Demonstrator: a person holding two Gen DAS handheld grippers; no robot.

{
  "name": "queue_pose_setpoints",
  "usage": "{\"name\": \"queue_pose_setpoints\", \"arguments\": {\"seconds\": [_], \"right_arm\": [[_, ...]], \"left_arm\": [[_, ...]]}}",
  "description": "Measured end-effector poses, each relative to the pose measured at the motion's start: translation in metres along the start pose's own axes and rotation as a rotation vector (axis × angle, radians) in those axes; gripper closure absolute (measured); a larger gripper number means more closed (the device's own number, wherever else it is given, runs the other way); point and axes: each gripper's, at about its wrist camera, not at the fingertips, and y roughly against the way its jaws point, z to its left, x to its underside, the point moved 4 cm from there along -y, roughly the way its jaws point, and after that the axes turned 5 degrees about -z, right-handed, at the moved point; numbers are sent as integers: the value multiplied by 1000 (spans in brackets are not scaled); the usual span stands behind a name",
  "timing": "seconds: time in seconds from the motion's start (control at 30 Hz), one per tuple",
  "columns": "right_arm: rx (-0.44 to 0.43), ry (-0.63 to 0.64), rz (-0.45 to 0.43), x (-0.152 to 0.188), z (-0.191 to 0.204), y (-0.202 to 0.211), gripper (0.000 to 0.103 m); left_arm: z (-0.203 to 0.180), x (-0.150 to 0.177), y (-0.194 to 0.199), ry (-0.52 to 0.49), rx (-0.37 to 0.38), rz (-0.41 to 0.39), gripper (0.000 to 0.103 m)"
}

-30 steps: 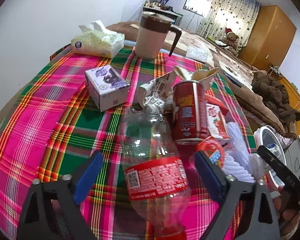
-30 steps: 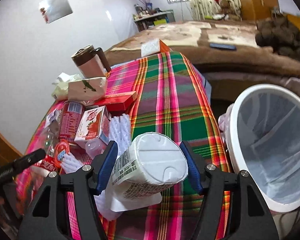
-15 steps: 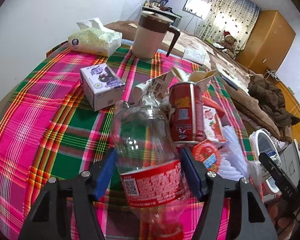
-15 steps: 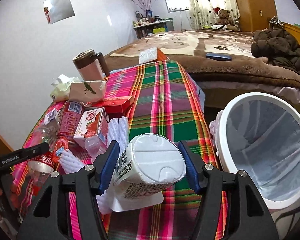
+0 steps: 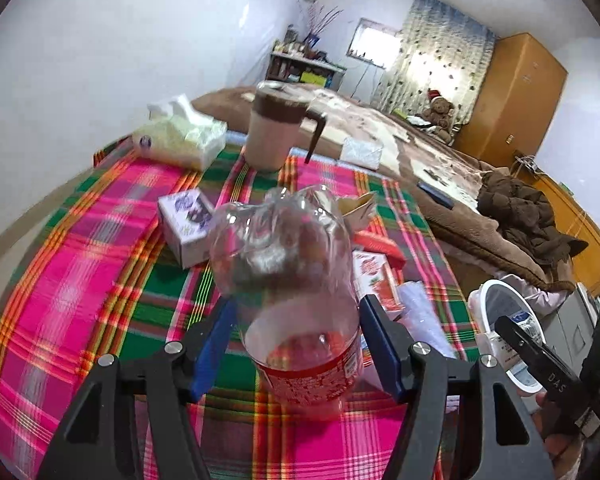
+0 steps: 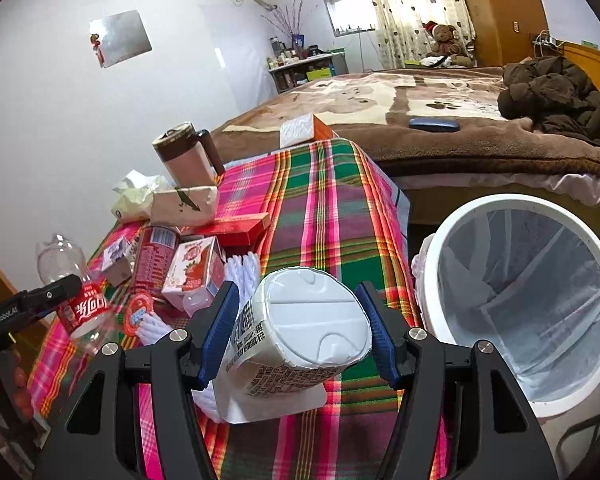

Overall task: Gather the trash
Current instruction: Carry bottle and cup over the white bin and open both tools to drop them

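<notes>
At the bottom centre of the left wrist view, the left gripper (image 5: 296,340) is pinching a clear plastic bottle (image 5: 288,264) by its red-labelled part, both blue pads pressing against its sides. The bottle is tilting away from the camera, with its crumpled base towards the middle of the frame. It is blurred, and it is covering part of the litter on the plaid tablecloth (image 5: 84,264).

In the right wrist view, the right gripper (image 6: 300,332) is clamping a white plastic cup (image 6: 300,332) at the lower centre, its flat white underside facing the camera and a white lid flap hanging below it. The pads are sitting on either side of the cup's printed wall. The white trash bin (image 6: 520,300), lined with a thin bag, is standing at the right of the frame, just beside the table edge and near the held cup.

A red can (image 6: 152,256), a strawberry drink carton (image 6: 192,272) and a flat red box (image 6: 236,228) are lying together at centre left. A brown-lidded mug (image 6: 184,156) is standing upright behind them, at the upper left of the pile.
</notes>
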Motion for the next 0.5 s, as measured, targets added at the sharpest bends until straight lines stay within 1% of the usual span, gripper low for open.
{"name": "queue_pose_setpoints", "arguments": {"seconds": [0.1,0.2,0.27,0.5], "right_arm": [[2,-4,-13,-3,-3,6,41],[9,-9,-28,-7,-9,12,41],[12,-13,-37,-10,-13,16,41],[23,-34,-62,-16,-27,28,41]], "left_arm": [[-9,-5,4,-4,33,-12,38],[-19,-9,8,-17,47,-35,38],[-27,-11,10,-21,73,-45,38],[-45,-21,17,-43,92,-96,38]]}}
